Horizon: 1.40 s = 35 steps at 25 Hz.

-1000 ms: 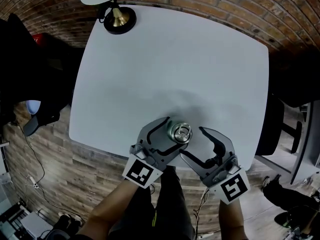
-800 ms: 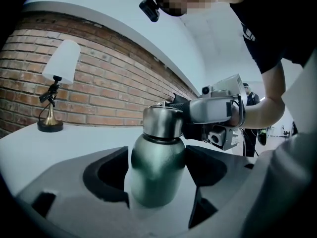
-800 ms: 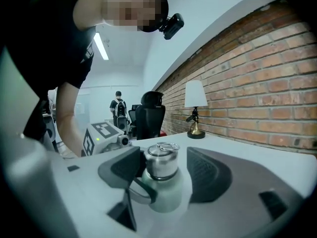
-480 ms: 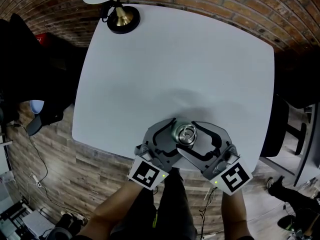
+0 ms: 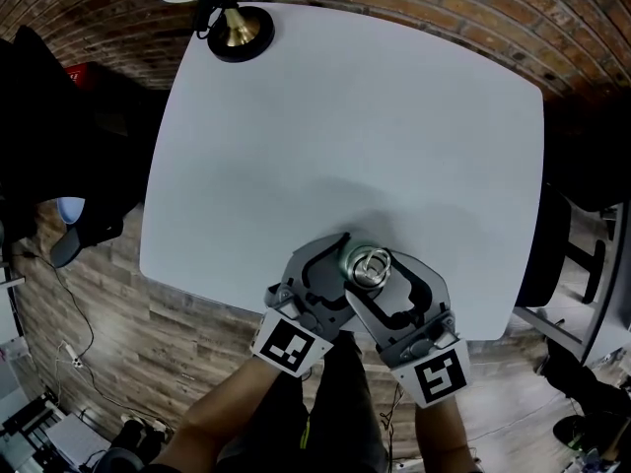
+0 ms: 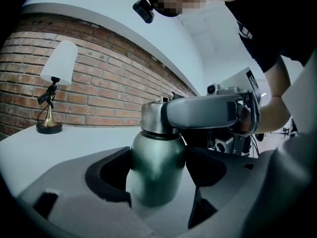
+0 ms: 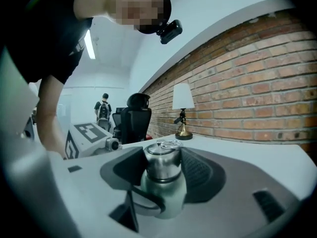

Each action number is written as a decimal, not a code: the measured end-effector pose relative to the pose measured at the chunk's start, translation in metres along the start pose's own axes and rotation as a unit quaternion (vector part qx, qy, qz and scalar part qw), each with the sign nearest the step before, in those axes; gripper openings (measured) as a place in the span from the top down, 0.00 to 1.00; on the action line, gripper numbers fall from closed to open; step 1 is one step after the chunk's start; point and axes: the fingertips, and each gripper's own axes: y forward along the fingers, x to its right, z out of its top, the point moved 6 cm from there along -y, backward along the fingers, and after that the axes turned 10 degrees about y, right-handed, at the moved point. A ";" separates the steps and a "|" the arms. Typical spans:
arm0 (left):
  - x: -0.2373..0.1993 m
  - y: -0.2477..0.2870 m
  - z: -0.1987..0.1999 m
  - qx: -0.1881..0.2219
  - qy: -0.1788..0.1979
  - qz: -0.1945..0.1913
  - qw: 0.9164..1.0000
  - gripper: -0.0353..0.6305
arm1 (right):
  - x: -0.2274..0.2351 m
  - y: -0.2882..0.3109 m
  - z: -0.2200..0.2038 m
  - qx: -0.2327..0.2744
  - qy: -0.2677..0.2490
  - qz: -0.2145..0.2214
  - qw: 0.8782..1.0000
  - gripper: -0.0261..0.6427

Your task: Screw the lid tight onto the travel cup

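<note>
Standing at the far left corner of the table [image 5: 345,116], a lamp [image 5: 235,30] is leaving the rest of the top bare, so room is lying open toward the far, left and right edges. Close to the near edge, right of its middle, the left gripper [image 5: 347,264] is clamping the green body of the cup [image 6: 156,167]. The cup is standing upright, long axis vertical, lid [image 7: 161,165] pointing up. The right gripper [image 5: 377,276] is reaching level; its jaws have just been closing and are pressing on the lid's sides.

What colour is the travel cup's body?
The cup body is dark metallic green, best seen in the left gripper view.
</note>
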 end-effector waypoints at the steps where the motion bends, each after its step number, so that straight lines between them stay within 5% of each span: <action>1: 0.000 0.000 0.000 0.000 -0.001 0.000 1.000 0.43 | -0.001 0.000 0.000 0.008 0.007 -0.019 1.000 0.60; 10: 0.000 0.001 0.002 -0.002 -0.007 0.005 1.000 0.43 | -0.010 0.002 -0.001 0.075 0.051 -0.165 0.982 0.60; 15: -0.001 0.001 0.002 0.004 -0.009 0.008 1.000 0.43 | -0.013 0.005 -0.004 0.087 0.047 -0.189 0.977 0.60; 20: -0.002 0.001 0.001 0.004 -0.012 0.005 1.000 0.43 | -0.010 0.003 -0.006 0.074 0.044 -0.165 0.983 0.60; 35: -0.003 0.001 0.001 0.003 -0.004 -0.005 1.000 0.43 | 0.007 -0.012 -0.008 0.008 0.001 0.000 1.000 0.54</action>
